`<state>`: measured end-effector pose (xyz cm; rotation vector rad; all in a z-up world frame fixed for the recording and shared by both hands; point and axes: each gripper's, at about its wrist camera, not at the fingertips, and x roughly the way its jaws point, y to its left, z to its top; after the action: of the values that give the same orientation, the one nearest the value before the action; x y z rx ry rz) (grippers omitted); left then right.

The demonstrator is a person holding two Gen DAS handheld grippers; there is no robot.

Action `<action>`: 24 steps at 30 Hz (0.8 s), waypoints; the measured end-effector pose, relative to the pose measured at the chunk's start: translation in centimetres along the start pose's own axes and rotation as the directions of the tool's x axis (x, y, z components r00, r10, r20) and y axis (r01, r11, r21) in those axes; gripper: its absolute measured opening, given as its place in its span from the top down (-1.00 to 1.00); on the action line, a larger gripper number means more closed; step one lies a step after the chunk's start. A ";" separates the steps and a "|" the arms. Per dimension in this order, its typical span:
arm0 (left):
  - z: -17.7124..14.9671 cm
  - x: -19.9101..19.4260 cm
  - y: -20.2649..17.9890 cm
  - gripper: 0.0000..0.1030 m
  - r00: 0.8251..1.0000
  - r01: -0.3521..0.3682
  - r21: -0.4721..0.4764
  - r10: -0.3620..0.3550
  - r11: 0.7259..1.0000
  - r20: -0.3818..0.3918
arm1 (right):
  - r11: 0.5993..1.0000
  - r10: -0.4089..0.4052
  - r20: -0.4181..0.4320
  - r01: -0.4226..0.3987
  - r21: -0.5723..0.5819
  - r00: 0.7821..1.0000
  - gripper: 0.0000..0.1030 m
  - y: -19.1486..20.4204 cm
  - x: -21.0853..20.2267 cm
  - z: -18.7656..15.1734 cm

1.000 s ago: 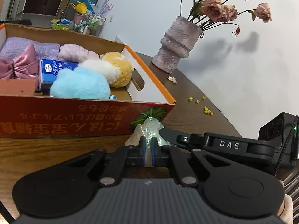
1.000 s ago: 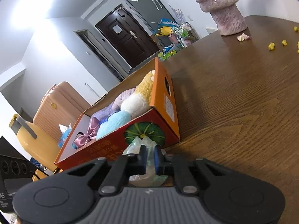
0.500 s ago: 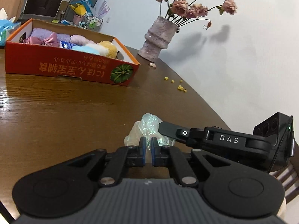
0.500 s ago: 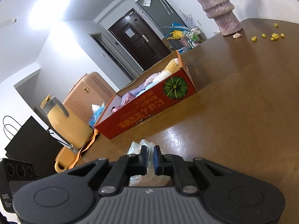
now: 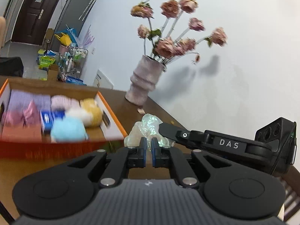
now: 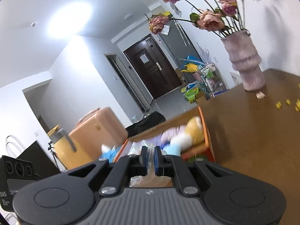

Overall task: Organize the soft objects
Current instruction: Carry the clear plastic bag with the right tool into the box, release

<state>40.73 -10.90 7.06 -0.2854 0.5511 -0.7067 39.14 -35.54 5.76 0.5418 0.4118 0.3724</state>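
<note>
Both tongs pinch the same crumpled clear plastic bag (image 5: pixel 150 127). Left tongs (image 5: pixel 148 146) nearly shut on its lower part; right tongs (image 6: pixel 150 154) likewise clamped, bag (image 6: pixel 139 148) bunched betw. the blue pads. In left wrist view the right tongs' finger (image 5: pixel 172 130) comes in from the right and touches the bag's side. Bag is held up off the desk (image 5: pixel 161 112), at the near right corner of the orange cardboard box (image 5: pixel 112 112), just above its rim. Box holds soft stuff, blurred: light-blue plush (image 5: pixel 68 129), yellow plush (image 5: pixel 92 112), white plush (image 5: pixel 77 113), purple cloth (image 5: pixel 28 98), pink bow (image 5: pixel 22 115), blue carton (image 5: pixel 48 119). Behind, on the desk: ribbed pink vase (image 5: pixel 143 83) w/ dried roses (image 5: pixel 172 43), well apart from box. Small yellow bits (image 6: pixel 286 103) scattered on the desk in right wrist view.
</note>
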 end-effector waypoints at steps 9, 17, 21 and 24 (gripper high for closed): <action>3.1 10.9 8.4 0.89 0.992 -0.071 -0.071 0.063 0.995 -0.109 | 0.992 -0.125 -0.108 0.127 0.006 0.986 0.86 -4.4 13.5 3.3; 1.0 13.9 11.2 0.82 0.976 -0.114 -0.061 0.100 0.992 -0.195 | 0.964 -0.251 -0.117 0.237 -0.124 0.961 0.65 -5.2 17.2 0.7; 1.2 12.8 11.2 0.71 0.977 -0.127 -0.036 0.119 0.991 -0.175 | 0.951 -0.266 -0.072 0.249 -0.185 0.961 0.46 -4.0 16.3 0.9; 2.0 10.6 10.4 0.48 0.980 -0.140 0.000 0.138 0.990 -0.140 | 0.951 -0.258 -0.049 0.245 -0.186 0.965 0.46 -3.2 15.0 1.9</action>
<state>54.07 -10.43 0.19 -0.2047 0.7015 -0.5915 53.52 -32.26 1.26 0.2955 0.5068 0.1804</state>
